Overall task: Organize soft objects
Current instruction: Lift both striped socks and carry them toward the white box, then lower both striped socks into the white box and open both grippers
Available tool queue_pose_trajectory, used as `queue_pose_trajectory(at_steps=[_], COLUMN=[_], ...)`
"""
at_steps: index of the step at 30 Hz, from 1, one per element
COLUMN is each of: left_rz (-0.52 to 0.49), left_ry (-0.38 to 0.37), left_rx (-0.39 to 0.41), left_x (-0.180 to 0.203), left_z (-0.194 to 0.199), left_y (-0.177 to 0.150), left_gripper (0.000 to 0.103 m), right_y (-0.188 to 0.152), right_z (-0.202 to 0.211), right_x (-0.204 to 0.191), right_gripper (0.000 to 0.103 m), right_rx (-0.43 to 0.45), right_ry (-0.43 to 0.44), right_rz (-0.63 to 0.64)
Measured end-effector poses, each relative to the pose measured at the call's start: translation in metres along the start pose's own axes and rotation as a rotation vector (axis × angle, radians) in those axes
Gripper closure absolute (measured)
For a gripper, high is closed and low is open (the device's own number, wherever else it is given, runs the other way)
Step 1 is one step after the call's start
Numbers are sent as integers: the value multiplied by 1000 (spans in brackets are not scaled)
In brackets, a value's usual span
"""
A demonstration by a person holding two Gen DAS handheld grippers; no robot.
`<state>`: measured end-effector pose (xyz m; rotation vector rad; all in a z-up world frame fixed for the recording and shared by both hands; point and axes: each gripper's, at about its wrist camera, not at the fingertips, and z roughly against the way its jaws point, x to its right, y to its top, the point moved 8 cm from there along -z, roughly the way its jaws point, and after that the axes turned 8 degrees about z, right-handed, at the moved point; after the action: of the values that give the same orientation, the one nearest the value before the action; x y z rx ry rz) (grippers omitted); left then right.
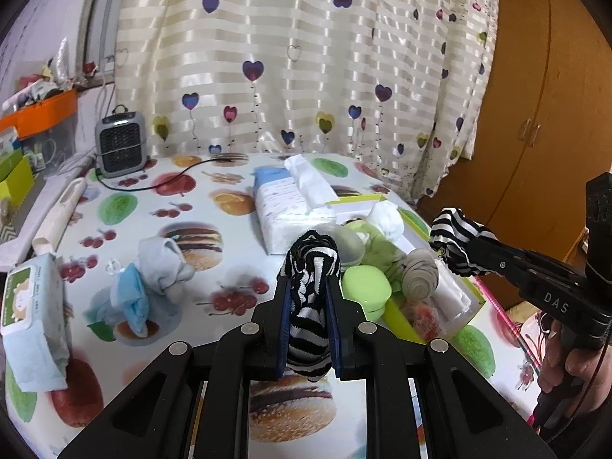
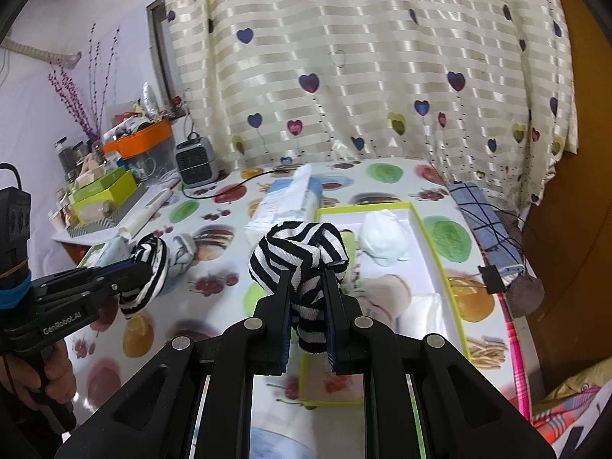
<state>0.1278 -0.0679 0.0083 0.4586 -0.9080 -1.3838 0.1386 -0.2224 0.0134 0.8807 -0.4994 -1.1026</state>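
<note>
My left gripper is shut on a black-and-white striped sock, held above the table; it also shows in the right wrist view. My right gripper is shut on a second striped sock, held above the green-rimmed box; that sock also shows in the left wrist view. In the box lie a white rolled sock, a grey-striped roll and green fabric. A light blue sock bundle lies on the table left of the left gripper.
A fruit-print tablecloth covers the table. On it are a tissue pack, a wet-wipes pack, a green lidded case, a small grey heater with cord, and a white roll. A curtain hangs behind; cluttered shelf at left.
</note>
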Motion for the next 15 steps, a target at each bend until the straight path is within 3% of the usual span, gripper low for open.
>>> queue_pose_trajectory(at_steps=[15], left_rz=[-37], left_ry=[-45], left_rx=[-14], left_x=[26], left_z=[-14], left_y=[4], left_gripper=[87], right_y=[-7], right_z=[6], right_x=[50], right_gripper=[88], right_rx=[-5], right_ry=[-92], right_rz=[-81])
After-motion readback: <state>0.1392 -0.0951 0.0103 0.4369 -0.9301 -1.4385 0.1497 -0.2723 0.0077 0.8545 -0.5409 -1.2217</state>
